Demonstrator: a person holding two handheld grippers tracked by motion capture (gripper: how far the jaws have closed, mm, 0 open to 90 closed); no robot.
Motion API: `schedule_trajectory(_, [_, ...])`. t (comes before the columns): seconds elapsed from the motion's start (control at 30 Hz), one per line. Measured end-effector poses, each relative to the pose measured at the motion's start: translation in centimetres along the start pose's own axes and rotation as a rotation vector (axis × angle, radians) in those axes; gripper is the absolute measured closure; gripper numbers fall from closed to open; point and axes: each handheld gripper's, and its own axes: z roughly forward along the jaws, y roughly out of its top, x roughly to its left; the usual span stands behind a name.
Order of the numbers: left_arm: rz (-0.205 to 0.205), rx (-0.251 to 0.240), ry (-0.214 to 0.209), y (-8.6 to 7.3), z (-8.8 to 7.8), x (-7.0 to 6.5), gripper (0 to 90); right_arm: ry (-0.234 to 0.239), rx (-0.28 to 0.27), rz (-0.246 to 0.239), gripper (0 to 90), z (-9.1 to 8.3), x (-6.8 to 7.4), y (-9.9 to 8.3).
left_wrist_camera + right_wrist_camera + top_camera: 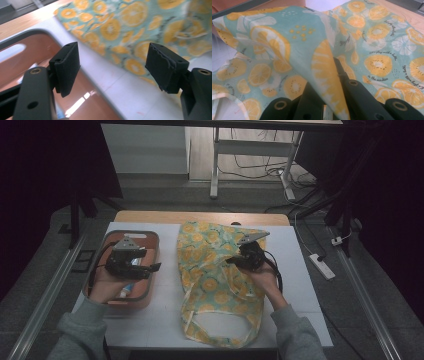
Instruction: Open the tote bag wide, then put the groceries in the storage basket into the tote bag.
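A teal cloth bag [207, 282] printed with orange slices lies in the middle of the white mat, its handles toward the near edge. My right gripper [232, 260] rests on the bag's upper right part. In the right gripper view that gripper [331, 75] is shut on a raised fold of the bag [287, 32]. My left gripper [153, 267] hovers over the orange tray [151, 236] at the left, pointing toward the bag. It [115, 67] is open, with nothing between its pads [66, 66]; beyond them lie the bag [130, 22] and the tray [37, 47].
A small white tube [126, 291] lies in the tray below the left hand. The white mat [295, 270] covers a wooden table [200, 217]. On the floor at the right lies a power strip [321, 266], and a desk's legs [215, 165] stand behind.
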Motion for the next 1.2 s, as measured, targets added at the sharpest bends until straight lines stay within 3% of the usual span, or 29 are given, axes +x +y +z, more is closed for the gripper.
schedule_trajectory(0.13, [-0.021,0.009,0.011,-0.4,-0.3,1.0,27.4,-0.002,-0.010,-0.001,89.0,-0.1,0.1,0.1])
schedule_trajectory(0.23, [-0.047,0.034,0.062,-0.9,-0.6,2.3,27.4,0.002,-0.015,-0.003,89.0,-0.2,0.3,0.2])
schedule_trajectory(0.53, [-0.135,0.067,0.098,-2.1,-0.8,5.4,27.3,0.022,-0.011,-0.020,89.0,0.3,1.0,0.4])
schedule_trajectory(0.83, [-0.143,0.098,0.120,-2.3,0.0,6.1,26.5,0.019,-0.013,-0.019,89.0,0.1,1.1,0.4])
schedule_trajectory(1.2, [-0.179,0.223,0.201,-1.9,4.5,8.6,26.0,0.024,0.001,-0.026,89.0,0.5,1.4,0.3])
